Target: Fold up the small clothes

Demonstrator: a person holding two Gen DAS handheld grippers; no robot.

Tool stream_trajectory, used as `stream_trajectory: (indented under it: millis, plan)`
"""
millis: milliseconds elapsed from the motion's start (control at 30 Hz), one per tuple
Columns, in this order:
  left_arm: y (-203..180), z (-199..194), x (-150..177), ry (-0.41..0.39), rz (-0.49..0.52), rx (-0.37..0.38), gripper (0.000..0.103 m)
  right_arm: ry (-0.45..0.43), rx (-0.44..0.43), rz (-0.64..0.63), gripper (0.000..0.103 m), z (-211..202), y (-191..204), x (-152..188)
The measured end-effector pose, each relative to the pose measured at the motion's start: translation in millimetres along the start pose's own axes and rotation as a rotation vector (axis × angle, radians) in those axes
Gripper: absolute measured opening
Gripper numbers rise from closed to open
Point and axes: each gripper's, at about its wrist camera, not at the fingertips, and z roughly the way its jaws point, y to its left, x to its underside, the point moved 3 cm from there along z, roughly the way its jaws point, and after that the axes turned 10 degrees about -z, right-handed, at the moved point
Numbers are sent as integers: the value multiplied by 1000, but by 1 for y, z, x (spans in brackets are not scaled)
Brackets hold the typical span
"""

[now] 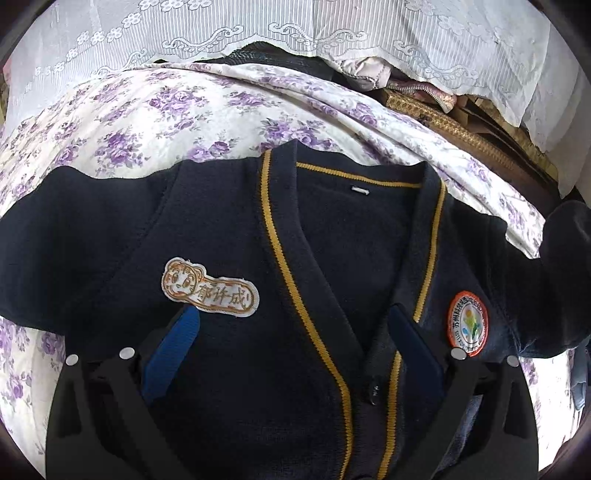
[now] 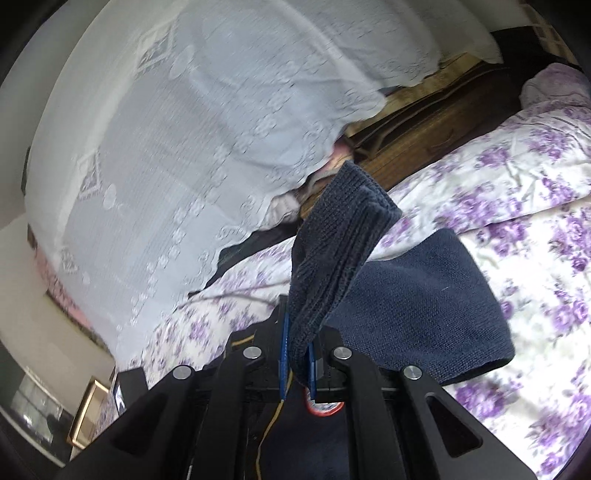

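A navy knit cardigan (image 1: 229, 369) with yellow trim lies front-up on the floral bedsheet (image 1: 155, 110). It has a tiger name patch (image 1: 210, 290) on one chest side and a round badge (image 1: 468, 328) on the other. My left gripper (image 1: 293, 314) hovers just over its chest, open, its blue pads (image 1: 173, 350) spread either side of the V-neck with nothing pinched. My right gripper (image 2: 297, 356) is shut on the ribbed cuff of the cardigan's sleeve (image 2: 332, 251), which is lifted off the bed and stands up from the jaws. The rest of that sleeve (image 2: 424, 306) drapes to the right.
A white lace curtain (image 1: 295, 26) hangs behind the bed. Wooden furniture (image 2: 424, 129) and bundled fabrics sit along the bed's far edge. Floral sheet (image 2: 535, 221) stretches to the right of the sleeve. A framed object (image 2: 88, 410) lies at the lower left.
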Motion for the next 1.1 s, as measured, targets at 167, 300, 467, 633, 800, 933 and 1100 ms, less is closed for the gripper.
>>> stream_trajectory:
  millis: [167,300,467,633,800,933,1100]
  plan:
    - [0,0,0,0,-1,-1,99,19,-20,-63,9,9,20,5]
    - [0,0,0,-1,-3,-2,99,46,-45,-114,9,20,32,14]
    - [-5,1,4,-6,27,-11,99,99,-112,-165,9,40,47,27]
    - [-11,1,9,-9,64,-24,99,209,-195,-167,53,56,54,40]
    - [-9,2,9,-4,58,-15,99,170,-270,-197,57,37,68,31]
    - [-8,-1,8,3,31,29,99,110,-234,-154,57,21,55,14]
    - [2,-9,3,23,-76,148,98,70,-92,-33,57,12,6,-7]
